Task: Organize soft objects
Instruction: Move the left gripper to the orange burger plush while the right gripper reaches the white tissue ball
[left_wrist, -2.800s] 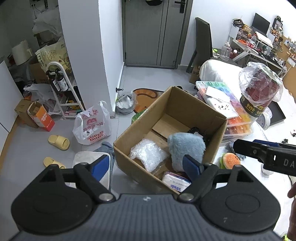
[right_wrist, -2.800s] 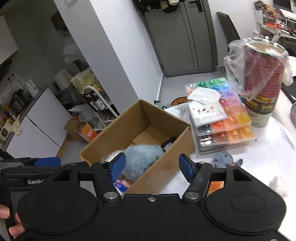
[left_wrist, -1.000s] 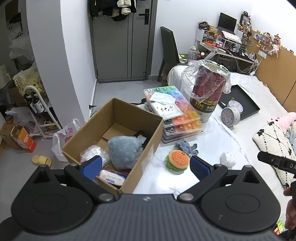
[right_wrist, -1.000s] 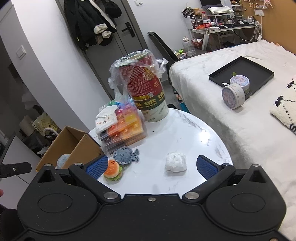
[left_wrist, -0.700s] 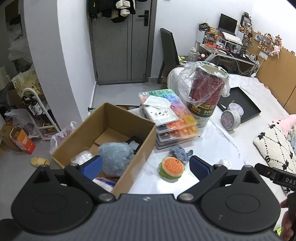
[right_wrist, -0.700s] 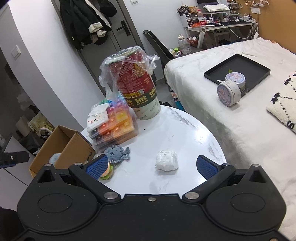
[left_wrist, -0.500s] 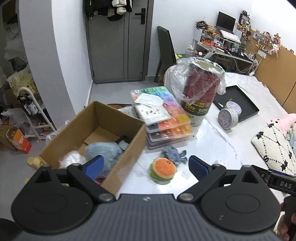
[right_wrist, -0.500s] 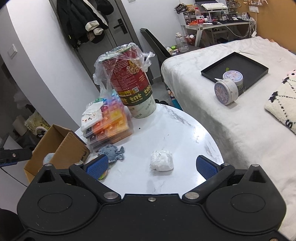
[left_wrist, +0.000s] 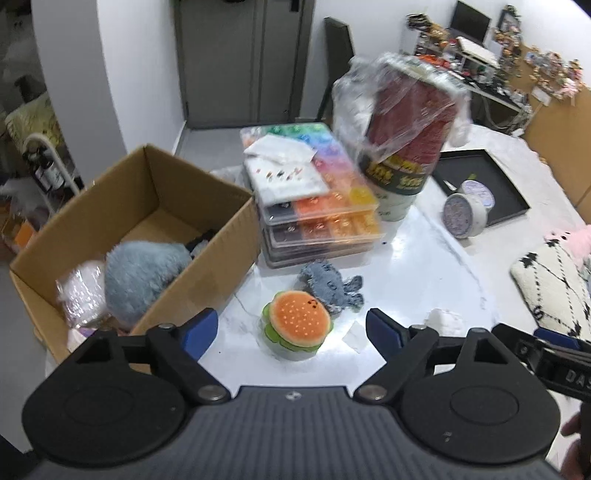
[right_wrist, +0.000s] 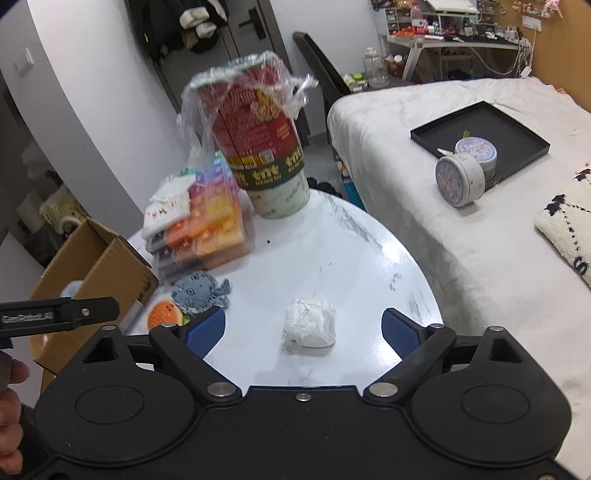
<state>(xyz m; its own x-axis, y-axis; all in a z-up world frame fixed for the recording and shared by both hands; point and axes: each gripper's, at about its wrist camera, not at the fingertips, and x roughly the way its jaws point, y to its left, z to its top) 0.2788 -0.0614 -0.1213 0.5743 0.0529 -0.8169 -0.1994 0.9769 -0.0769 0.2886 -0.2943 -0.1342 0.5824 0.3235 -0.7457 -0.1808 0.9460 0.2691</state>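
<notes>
Two grippers, both with jaws spread wide and nothing between them. The left gripper (left_wrist: 291, 328) hangs over the near edge of the round white table (left_wrist: 413, 266), lined up on the burger toy (left_wrist: 297, 325), which sits framed between its blue pads, not touched. The right gripper (right_wrist: 303, 326) hangs over the same table further right, framing the white wad (right_wrist: 310, 326), also not touched.

Soft things not yet boxed: the burger toy, the grey octopus toy (left_wrist: 330, 286) touching it on the far side, and the white wad, well apart to the right. Already in the cardboard box (left_wrist: 207, 266): a fluffy grey plush (left_wrist: 144, 277) and a clear plastic bag (left_wrist: 79, 291), so the box is likely the drop spot. It stands at the left, against the table edge, top open, an easy short carry from the toys.

Hard stuff stays on the far side: stacked bead cases (left_wrist: 317, 206) and a tall red tub in a plastic bag (left_wrist: 402, 147), just beside the toys. On the bed (right_wrist: 480, 240) to the right are a black tray (right_wrist: 480, 136) and round tins (right_wrist: 460, 179).

Judging by the aim, each gripper is set for its own pick: left for the burger, right for the wad. The octopus touching the burger may get dragged along.
</notes>
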